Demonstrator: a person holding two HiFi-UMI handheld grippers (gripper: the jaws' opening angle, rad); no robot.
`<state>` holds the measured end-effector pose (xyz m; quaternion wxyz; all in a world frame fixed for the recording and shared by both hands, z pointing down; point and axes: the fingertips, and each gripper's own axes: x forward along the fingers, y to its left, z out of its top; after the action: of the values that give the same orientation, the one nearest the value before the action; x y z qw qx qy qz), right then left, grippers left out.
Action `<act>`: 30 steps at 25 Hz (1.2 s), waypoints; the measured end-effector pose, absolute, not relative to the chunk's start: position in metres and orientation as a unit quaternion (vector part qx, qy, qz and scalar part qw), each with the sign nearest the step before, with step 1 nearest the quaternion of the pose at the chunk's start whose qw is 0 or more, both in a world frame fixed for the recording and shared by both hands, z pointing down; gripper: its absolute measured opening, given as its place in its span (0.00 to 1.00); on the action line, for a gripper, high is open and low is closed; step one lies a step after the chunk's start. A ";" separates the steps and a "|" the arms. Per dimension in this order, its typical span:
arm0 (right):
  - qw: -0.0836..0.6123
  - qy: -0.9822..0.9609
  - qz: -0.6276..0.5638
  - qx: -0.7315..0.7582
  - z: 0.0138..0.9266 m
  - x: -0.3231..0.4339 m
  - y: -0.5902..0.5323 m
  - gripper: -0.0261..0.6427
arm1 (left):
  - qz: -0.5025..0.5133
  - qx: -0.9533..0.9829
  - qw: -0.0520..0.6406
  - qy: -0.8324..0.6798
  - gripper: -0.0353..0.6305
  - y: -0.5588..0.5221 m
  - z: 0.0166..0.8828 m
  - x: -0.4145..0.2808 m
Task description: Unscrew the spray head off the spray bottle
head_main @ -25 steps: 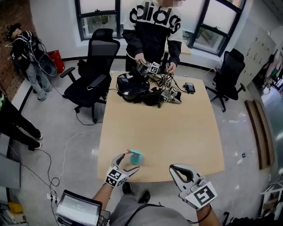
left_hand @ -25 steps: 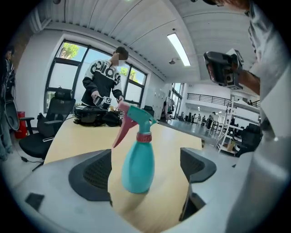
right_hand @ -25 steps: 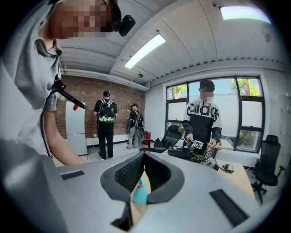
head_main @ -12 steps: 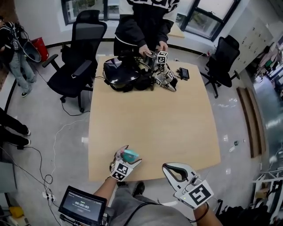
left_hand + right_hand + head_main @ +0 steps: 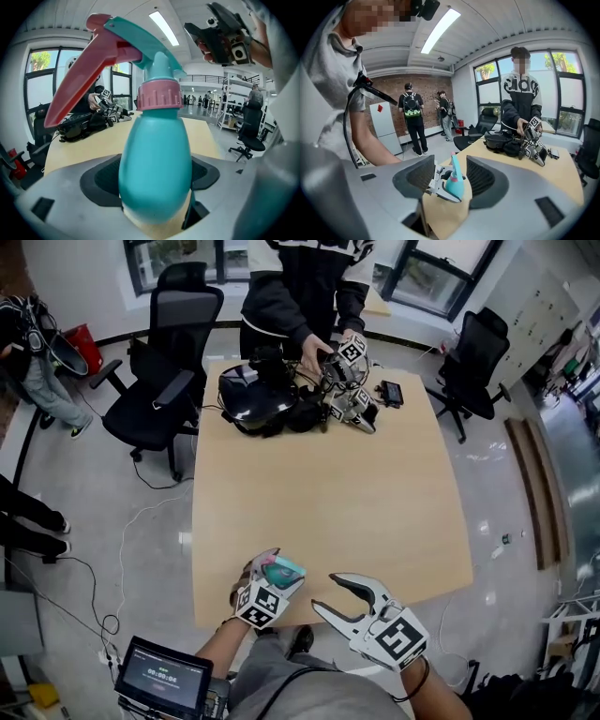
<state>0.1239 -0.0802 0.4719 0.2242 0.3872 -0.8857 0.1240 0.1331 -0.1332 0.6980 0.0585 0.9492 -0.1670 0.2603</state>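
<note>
The teal spray bottle point(image 5: 279, 569) is at the near edge of the table, between the jaws of my left gripper point(image 5: 284, 570). Those jaws are closing and their pads press the bottle's body point(image 5: 157, 159). In the left gripper view the bottle stands upright, with a pink collar point(image 5: 159, 96), a teal spray head point(image 5: 157, 54) and a pink trigger point(image 5: 79, 79) pointing left. My right gripper point(image 5: 325, 592) is just right of the bottle. Its jaws are opening and nothing is between them. The right gripper view looks at the bottle point(image 5: 453, 182) held in the left gripper point(image 5: 440, 185).
The wooden table point(image 5: 328, 484) carries a black helmet and bags point(image 5: 267, 399) and loose grippers point(image 5: 352, 409) at its far end. A person point(image 5: 300, 296) stands there handling one. Office chairs point(image 5: 169, 343) point(image 5: 473, 352) flank the table. A tablet point(image 5: 159, 679) is at lower left.
My right gripper's jaws have gone from shut to open, and it has moved left toward the bottle. My left gripper keeps the bottle at the table's near edge.
</note>
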 end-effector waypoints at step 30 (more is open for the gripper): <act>0.222 -0.932 -0.008 0.285 0.375 0.063 -0.110 0.28 | 0.231 0.961 0.040 -0.150 0.64 -0.124 0.486 0.112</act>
<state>0.0626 -0.1104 0.3746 0.2217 0.2851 -0.9325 -0.0077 0.1120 -0.1244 0.4861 0.0405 0.9605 -0.1498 0.2309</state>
